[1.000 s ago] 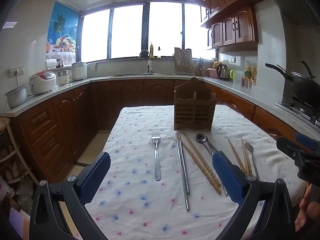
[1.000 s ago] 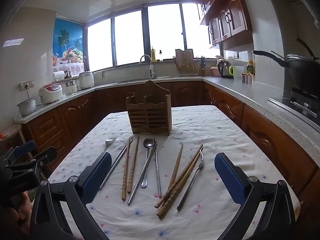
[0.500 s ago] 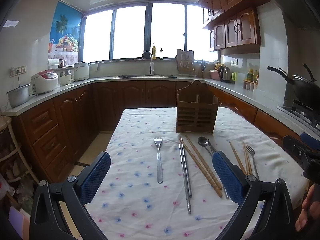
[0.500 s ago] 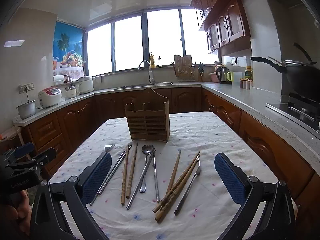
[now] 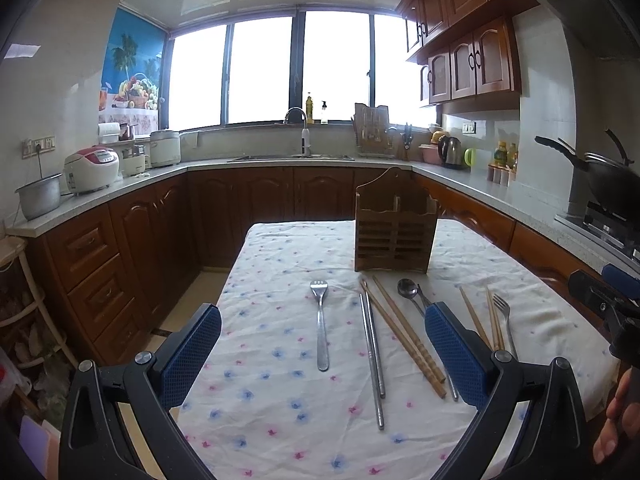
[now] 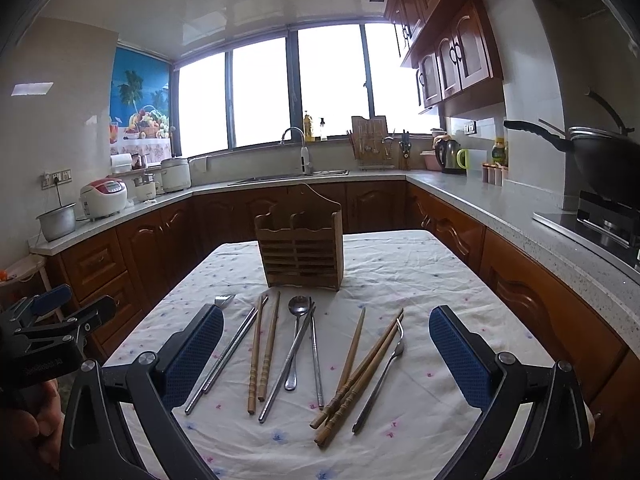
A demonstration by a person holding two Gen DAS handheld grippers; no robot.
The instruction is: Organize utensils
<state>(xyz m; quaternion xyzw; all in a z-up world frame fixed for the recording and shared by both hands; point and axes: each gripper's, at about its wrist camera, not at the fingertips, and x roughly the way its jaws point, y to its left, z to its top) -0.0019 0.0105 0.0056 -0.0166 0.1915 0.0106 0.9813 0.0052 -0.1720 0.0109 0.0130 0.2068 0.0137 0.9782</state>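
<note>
The left gripper [image 5: 322, 354] hangs above the near edge of the table with its blue-padded fingers [image 5: 191, 354] spread wide and nothing between them; the right gripper [image 6: 326, 356] hangs just to its right in the same state, wide apart and empty. Straight ahead of the left gripper, between its fingers, a steel fork [image 5: 320, 322] lies alone on the flowered tablecloth [image 5: 272, 412], tines pointing away. A little right of that lie a pair of metal chopsticks [image 5: 372, 356] and a pair of wooden chopsticks [image 5: 404, 340]. Ahead of the right gripper the rest is spread in a loose fan: a spoon [image 6: 295, 340] crossed by another pair of metal chopsticks [image 6: 298, 360], then three or so wooden chopsticks [image 6: 360, 376] overlapping near their butt ends, and a second fork [image 6: 382, 376] lying on its side just beside them. Beyond all of these, at the middle of the table, stands the wooden utensil holder [image 6: 302, 254], upright with two compartments; as far as its slatted front and open top show, both are probably empty, though the interior is hidden. The sorting looks unstarted: every utensil lies flat on the cloth, none is gripped, and all of them are left to lift and drop into the holder.
</note>
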